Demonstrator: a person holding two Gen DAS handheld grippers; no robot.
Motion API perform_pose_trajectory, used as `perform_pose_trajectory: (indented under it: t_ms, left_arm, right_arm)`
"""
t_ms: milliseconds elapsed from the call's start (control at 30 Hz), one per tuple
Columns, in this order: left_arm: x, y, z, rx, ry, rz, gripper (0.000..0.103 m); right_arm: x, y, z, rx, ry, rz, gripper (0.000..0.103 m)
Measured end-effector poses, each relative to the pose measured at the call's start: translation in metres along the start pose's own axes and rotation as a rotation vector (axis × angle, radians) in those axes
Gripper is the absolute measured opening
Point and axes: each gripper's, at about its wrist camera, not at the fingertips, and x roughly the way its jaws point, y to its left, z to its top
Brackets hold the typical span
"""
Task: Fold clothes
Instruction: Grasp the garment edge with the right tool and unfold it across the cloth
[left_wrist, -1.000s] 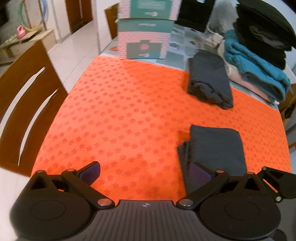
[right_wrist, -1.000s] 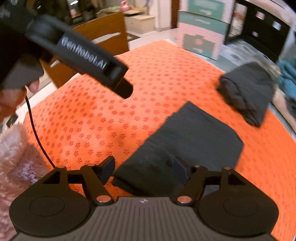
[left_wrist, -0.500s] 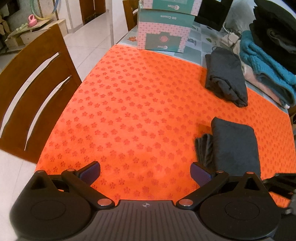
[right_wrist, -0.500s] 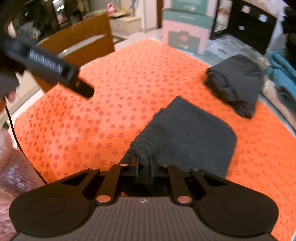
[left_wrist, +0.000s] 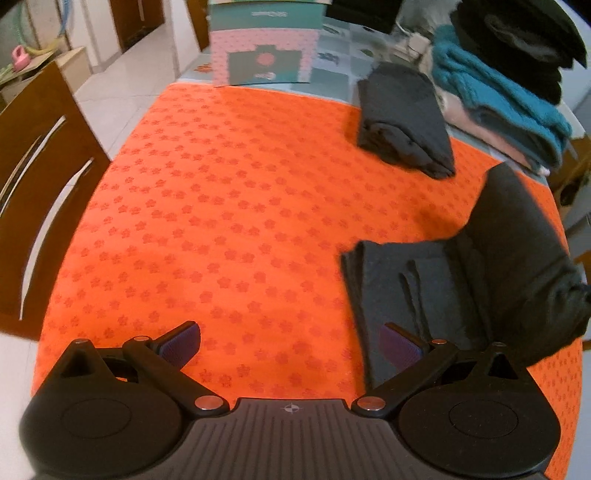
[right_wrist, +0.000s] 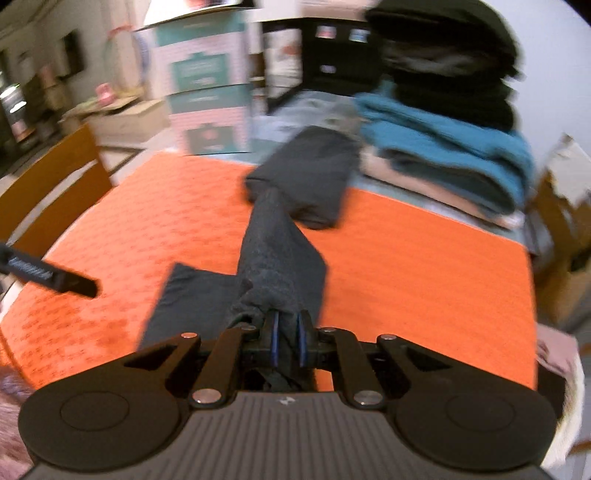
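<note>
My right gripper pinched the soft dark-grey knit garment, lifting one fold; my left gripper gaped, holding nothing.

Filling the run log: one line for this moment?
right tool shut on dark garment, edge lifted | left tool open, empty | orange cloth

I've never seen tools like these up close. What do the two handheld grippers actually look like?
Both are matte black plastic. The left gripper has a ribbed body, two round discs, silver rivets on linkage bars, and purple-blue finger pads. The right gripper looks the same, with blue pads.
</note>
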Motion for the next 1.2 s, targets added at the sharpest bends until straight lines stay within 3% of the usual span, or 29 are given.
perform_pose_trajectory:
  t_ms: [233, 333, 400, 467, 800, 1033, 1200]
  left_arm:
    - [0.006, -0.012, 0.000, 0.046, 0.019, -0.017, 0.103]
    - [0.007, -0.011, -0.001, 0.048, 0.027, -0.021, 0.103]
    - [0.008, -0.011, -0.001, 0.045, 0.030, -0.022, 0.103]
    - [0.009, -0.010, -0.002, 0.043, 0.034, -0.019, 0.103]
    - [0.007, -0.006, -0.004, 0.040, 0.033, -0.010, 0.103]
    - [0.006, -0.003, -0.004, 0.030, 0.032, -0.008, 0.103]
    - [0.006, -0.002, -0.006, 0.026, 0.033, -0.007, 0.103]
  right_arm:
    - [0.010, -0.056, -0.024, 0.100, 0.079, -0.170, 0.007]
    - [0.013, -0.066, -0.029, 0.121, 0.095, -0.214, 0.008]
    - [0.012, -0.066, -0.029, 0.115, 0.088, -0.218, 0.015]
    - [0.011, -0.060, -0.027, 0.102, 0.076, -0.194, 0.032]
    - [0.039, 0.018, -0.010, -0.117, 0.108, 0.078, 0.050]
    - [0.067, 0.074, -0.013, -0.292, 0.154, 0.188, 0.077]
    - [0.089, 0.096, -0.018, -0.355, 0.193, 0.204, 0.076]
